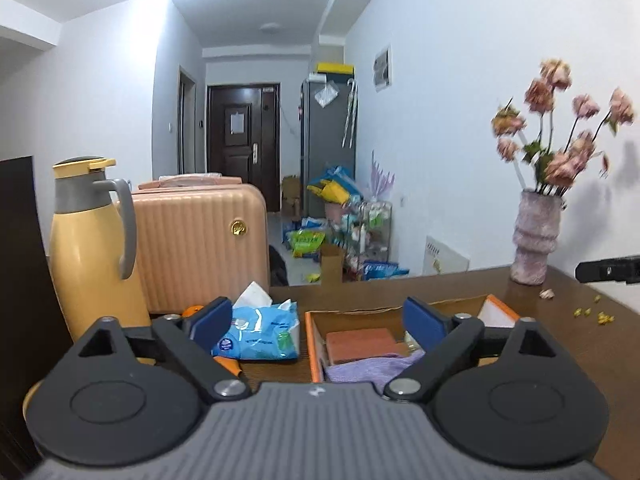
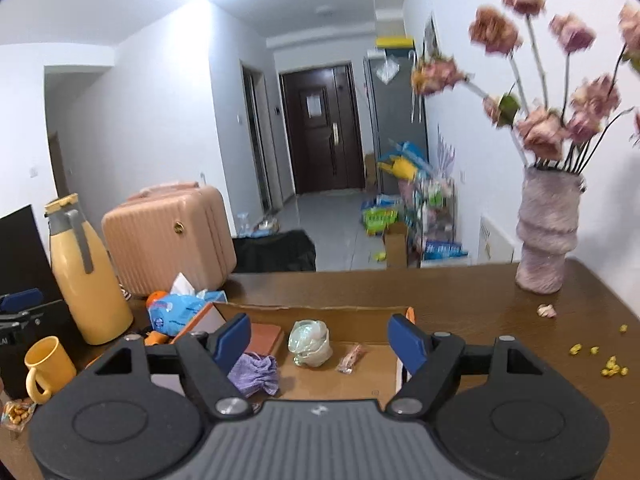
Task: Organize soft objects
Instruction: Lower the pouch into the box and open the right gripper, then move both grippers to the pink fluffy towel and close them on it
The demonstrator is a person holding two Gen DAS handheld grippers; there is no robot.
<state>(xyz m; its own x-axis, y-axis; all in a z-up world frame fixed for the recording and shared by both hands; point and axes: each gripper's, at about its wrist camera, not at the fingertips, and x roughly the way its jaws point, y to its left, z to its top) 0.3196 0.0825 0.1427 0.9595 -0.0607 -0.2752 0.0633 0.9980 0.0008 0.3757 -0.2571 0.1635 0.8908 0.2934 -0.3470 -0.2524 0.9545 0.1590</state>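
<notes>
Both the left gripper [image 1: 326,322] and right gripper [image 2: 320,340] gape wide, holding nothing, above the cardboard box [image 2: 360,376].

Box [image 2: 320,312] sits near centre on worktop [image 2: 460,292]. In it: cloth [image 2: 256,372] near left, block [image 2: 266,334] behind it, wrapped bundle [image 2: 310,342] centre, small packet [image 2: 351,358] right. Tissue pack [image 2: 180,308] left of box; jug [image 2: 86,276] farther left, mug [image 2: 46,364] near it. Vase [image 2: 546,236] far right.

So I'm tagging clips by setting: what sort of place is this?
Most likely a lived-in flat. A wooden table looks down a hallway to a dark front door, beside a pink suitcase, a vase of flowers and a yellow jug.
</notes>
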